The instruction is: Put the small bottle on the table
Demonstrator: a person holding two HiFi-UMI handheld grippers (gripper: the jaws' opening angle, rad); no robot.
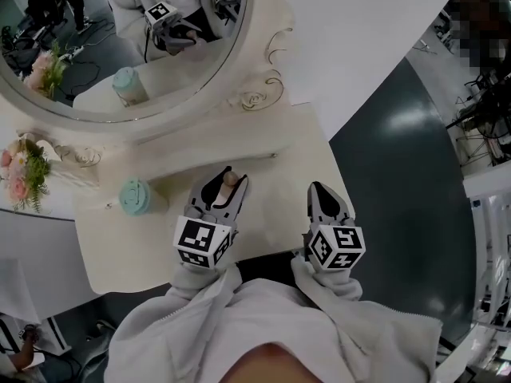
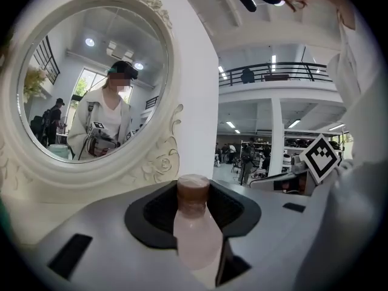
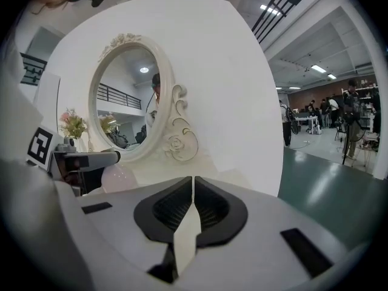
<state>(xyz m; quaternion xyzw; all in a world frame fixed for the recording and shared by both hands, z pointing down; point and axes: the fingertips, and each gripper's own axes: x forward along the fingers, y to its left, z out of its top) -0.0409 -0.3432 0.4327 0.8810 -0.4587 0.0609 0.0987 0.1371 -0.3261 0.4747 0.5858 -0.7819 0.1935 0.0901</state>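
The left gripper (image 2: pixel 193 194) clamps a bottle (image 2: pixel 197 238) upright between its jaws, pale pink with a brown cap (image 2: pixel 193 187). Behind it at left stands an oval mirror (image 2: pixel 91 83) in a cream carved frame (image 2: pixel 160 162), reflecting a person (image 2: pixel 104 123). A marker cube (image 2: pixel 319 156) shows at right.

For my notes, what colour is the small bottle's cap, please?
The cap is brown, on a pale pink small bottle; best in the left gripper view.

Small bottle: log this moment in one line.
left gripper: shut on small bottle | right gripper: shut, empty | bottle: over table | teal jar: on table
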